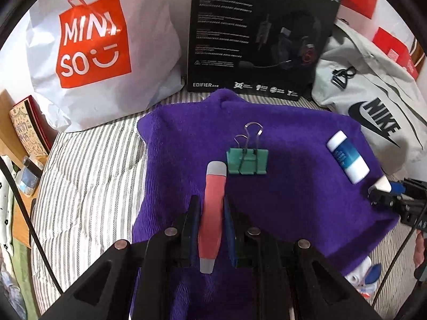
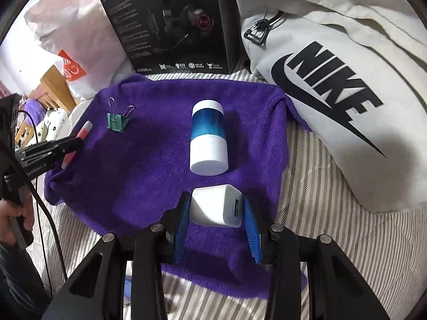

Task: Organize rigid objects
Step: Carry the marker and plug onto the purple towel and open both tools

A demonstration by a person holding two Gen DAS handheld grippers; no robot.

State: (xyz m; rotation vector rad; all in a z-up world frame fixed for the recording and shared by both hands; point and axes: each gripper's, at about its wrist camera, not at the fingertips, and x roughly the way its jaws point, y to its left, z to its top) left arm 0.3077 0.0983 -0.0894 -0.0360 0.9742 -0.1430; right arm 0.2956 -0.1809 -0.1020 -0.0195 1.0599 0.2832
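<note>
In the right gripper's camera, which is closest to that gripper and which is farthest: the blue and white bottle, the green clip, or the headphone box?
1. Blue and white bottle: just ahead of the right gripper, lying on the purple towel.
2. Green clip: farther, towards the towel's left.
3. Headphone box: farthest, standing behind the towel.

There is one soft purple towel [image 2: 149, 176] spread on one striped bed sheet [image 1: 88, 176]. On the towel lie one green metal binder clip [image 1: 246, 161] with two silver wire handles, and one round white and blue plastic bottle [image 2: 208, 138]. There is one red pen-shaped stick with grey ends [image 1: 212, 218] and one small white plastic charger block [image 2: 216, 209]. Two black grippers show, one left gripper [image 1: 209, 213] and one right gripper [image 2: 214, 213]. Behind stand one white plastic shopping bag with a red sign [image 1: 93, 42], one black cardboard headset box [image 1: 256, 32] and one grey cloth bag with black letters [image 2: 341, 88].
</note>
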